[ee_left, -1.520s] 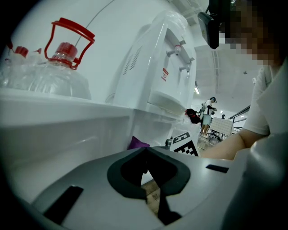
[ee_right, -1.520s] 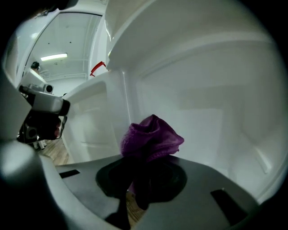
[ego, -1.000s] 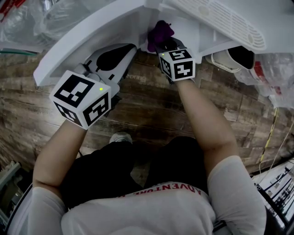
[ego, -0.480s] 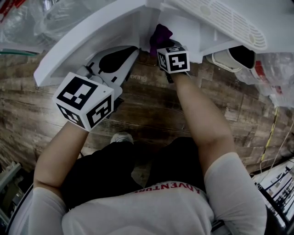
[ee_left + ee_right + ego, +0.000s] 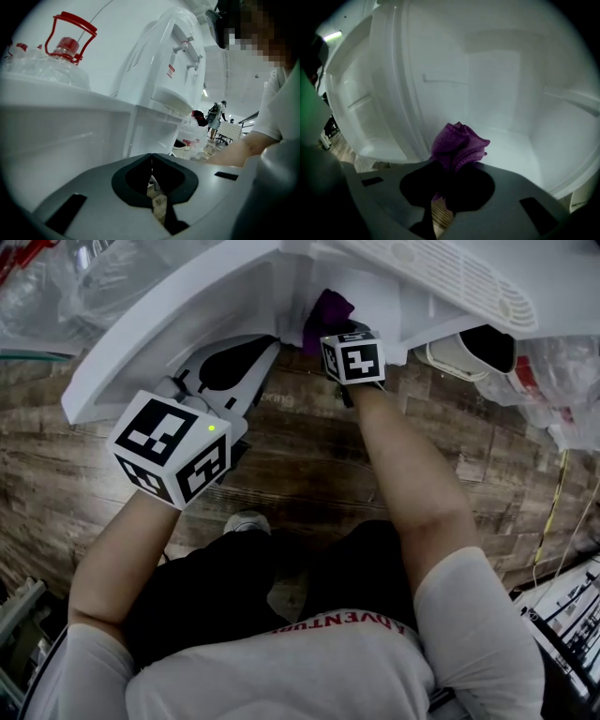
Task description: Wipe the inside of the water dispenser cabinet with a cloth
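Note:
My right gripper (image 5: pixel 330 324) is shut on a purple cloth (image 5: pixel 327 311), bunched at its tips. In the right gripper view the cloth (image 5: pixel 458 146) sits at the mouth of the white cabinet (image 5: pixel 506 93), over the front lip of its floor. The open cabinet door (image 5: pixel 169 320) hangs to the left. My left gripper (image 5: pixel 246 371) is shut with nothing in it and rests just below the door's edge. In the left gripper view its jaws (image 5: pixel 151 174) meet, with the white water dispenser (image 5: pixel 164 65) standing beyond.
A water bottle with a red handle (image 5: pixel 65 44) lies at the left. A clear plastic bag (image 5: pixel 558 381) and a white cup (image 5: pixel 473 354) sit to the right of the dispenser. Wood-pattern floor (image 5: pixel 300 465) lies below. People and chairs (image 5: pixel 218 117) are far off.
The right gripper has moved the cloth a little further up toward the cabinet opening. The left gripper has barely shifted.

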`<move>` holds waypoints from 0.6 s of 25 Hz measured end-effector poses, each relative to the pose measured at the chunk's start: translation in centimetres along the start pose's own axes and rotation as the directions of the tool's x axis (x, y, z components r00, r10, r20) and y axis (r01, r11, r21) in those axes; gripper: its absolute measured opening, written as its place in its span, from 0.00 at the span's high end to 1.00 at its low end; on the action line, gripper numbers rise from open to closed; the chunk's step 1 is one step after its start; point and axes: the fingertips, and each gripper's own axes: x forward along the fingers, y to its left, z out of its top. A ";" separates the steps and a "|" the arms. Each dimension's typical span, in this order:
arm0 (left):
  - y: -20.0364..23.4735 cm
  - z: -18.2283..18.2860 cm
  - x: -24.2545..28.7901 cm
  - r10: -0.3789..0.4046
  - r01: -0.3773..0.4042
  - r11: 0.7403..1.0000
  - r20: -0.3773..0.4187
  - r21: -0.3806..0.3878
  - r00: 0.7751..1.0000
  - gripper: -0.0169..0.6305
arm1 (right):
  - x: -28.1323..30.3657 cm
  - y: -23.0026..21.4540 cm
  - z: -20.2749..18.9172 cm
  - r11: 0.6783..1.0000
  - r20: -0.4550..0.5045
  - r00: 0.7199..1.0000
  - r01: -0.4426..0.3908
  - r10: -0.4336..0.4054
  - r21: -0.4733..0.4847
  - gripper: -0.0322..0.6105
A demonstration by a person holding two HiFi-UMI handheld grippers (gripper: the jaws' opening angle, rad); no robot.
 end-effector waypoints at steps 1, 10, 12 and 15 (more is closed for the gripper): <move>-0.1 0.1 0.1 -0.003 0.003 1.000 0.001 0.001 1.000 0.93 | -0.2 -0.3 -0.2 1.000 -0.002 1.000 0.007 -0.006 0.004 0.85; -1.4 -0.1 1.3 -0.039 0.039 0.999 0.004 0.010 0.999 0.93 | -2.5 -4.5 -2.1 0.996 -0.017 0.996 0.085 -0.084 0.025 0.85; -1.7 -0.1 1.7 -0.045 0.045 0.999 0.002 0.011 0.999 0.93 | -3.1 -5.6 -2.7 0.994 -0.022 0.994 0.104 -0.103 0.035 0.85; -2.1 0.0 2.2 -0.052 0.052 0.999 0.003 0.008 0.999 0.93 | -3.9 -7.1 -3.5 0.991 -0.034 0.991 0.127 -0.126 0.049 0.85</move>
